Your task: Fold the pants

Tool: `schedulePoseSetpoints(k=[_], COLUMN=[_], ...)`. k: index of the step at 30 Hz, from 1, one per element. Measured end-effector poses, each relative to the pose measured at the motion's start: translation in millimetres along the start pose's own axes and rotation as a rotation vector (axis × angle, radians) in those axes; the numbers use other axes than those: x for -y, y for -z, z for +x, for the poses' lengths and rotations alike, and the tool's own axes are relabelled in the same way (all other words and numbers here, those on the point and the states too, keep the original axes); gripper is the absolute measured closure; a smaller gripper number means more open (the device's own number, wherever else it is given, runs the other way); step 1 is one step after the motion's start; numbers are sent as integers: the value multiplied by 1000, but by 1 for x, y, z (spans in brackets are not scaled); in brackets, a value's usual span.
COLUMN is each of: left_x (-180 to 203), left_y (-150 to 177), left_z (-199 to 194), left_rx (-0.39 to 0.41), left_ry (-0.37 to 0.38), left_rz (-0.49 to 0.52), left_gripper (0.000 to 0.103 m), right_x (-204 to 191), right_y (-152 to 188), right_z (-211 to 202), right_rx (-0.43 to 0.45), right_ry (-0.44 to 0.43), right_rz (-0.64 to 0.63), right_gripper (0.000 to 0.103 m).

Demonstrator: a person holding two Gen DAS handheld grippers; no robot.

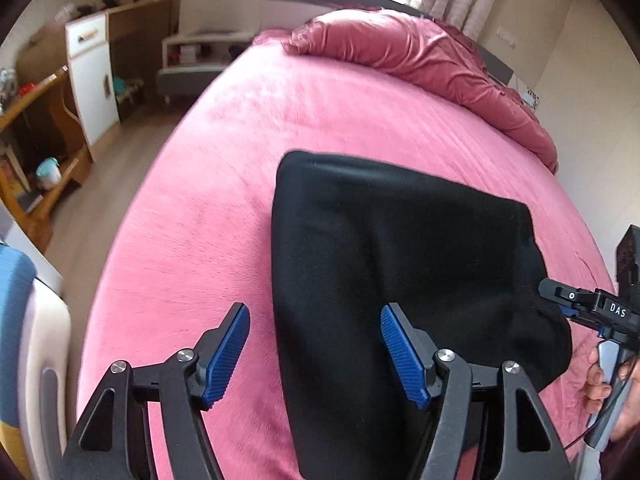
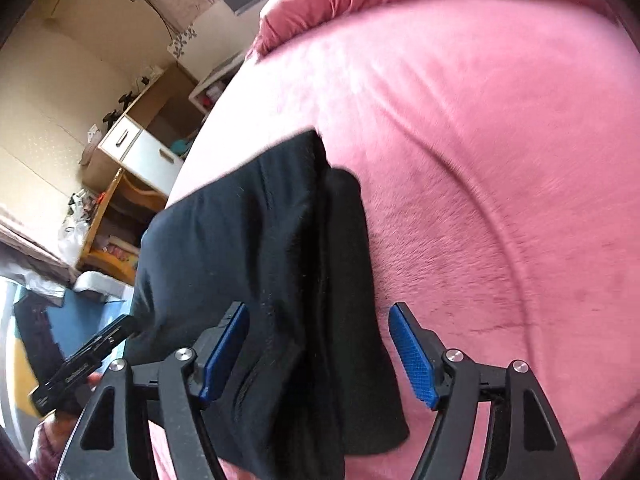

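Item: black pants (image 1: 384,264), folded into a compact stack on the pink bed (image 1: 224,184). Your left gripper (image 1: 316,354) and right gripper (image 2: 318,354) gape wide, holding nothing. Folding looks essentially complete; perhaps tidying remains.

The near end of the black pants (image 1: 384,264) is cut off by the lower frame edge in the left wrist view and is partly covered by the left gripper (image 1: 316,354). The right gripper (image 1: 560,300) is seen only in part at the right frame edge, and its fingertips are hidden against the dark fabric. In the right wrist view, the pants' lower edge is masked by the gripper frame. The bed (image 2: 500,160) surface is motion-blurred. Items on the wooden shelves (image 1: 36,128) are too small to identify, possibly containers.
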State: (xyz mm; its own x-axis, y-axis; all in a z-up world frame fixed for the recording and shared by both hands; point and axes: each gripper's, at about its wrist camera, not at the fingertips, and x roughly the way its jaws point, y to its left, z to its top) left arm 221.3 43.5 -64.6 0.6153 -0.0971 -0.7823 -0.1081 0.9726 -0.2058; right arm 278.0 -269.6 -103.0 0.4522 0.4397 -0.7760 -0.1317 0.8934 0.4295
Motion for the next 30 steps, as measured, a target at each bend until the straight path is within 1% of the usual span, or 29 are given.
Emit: schedulePoseSetpoints(k=[2,4,6,9,13,18,25,30], left_x=[3,3,5,-2,-6,-6,-10,-10], left_y=[5,15,18,25,42,63,96,125], left_z=[-12,-28,-38,-51,-72,-96,-115,-123], left_rx=[28,62,94,122,146,175,166,163], left_ry=[-13,-26,-40,-53,-65,-104,-93,-104], left_rz=[4,13,26,28,23,32,18,22], left_gripper=[34,34,34,34,34,34,34,34], right_x=[-8,-18,-30,-43,-65,-88,-105,-113], right_y=[4,8,15,26,44,79,120,148], right_z=[-16,-32,-45,-62,-77,-87,-90,-94], right_rx=[46,94,138,182,228,255,257,258], right_ry=[26,72,105,138,143,195,213,248], right_rz=[-21,-48,-77,-107,-117,-156,-153,-163], right_gripper=[30,30,30,30,30,30,30,30])
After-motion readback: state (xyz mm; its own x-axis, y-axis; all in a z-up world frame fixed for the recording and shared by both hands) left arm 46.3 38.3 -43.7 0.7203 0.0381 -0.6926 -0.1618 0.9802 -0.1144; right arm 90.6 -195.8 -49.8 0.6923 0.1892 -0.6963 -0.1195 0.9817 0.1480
